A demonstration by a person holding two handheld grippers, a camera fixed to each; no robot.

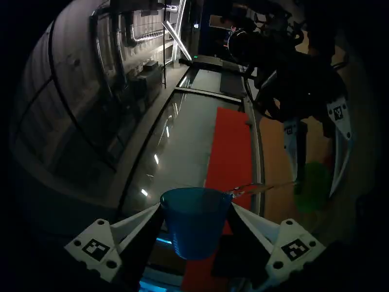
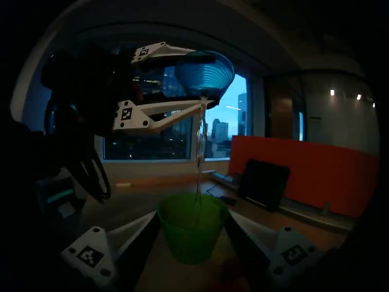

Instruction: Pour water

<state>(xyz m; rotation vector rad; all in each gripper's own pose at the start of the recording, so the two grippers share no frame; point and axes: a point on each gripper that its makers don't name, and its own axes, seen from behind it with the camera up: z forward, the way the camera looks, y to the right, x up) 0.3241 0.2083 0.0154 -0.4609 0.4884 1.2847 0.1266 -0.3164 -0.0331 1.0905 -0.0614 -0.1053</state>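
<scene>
A thin water stream point(image 2: 199, 146) falls from the tipped blue cup point(image 2: 204, 73), at 12 o'clock in the right gripper view, into the green cup point(image 2: 193, 228) at 6 o'clock. The left gripper point(image 2: 212, 78) is rolled onto its side, its jaws clenched on the blue cup. The right gripper point(image 2: 193, 216) is level, its jaws grasping the upright green cup above the tabletop point(image 2: 141, 194). A red panel point(image 2: 311, 170) stands at 3 o'clock.
</scene>
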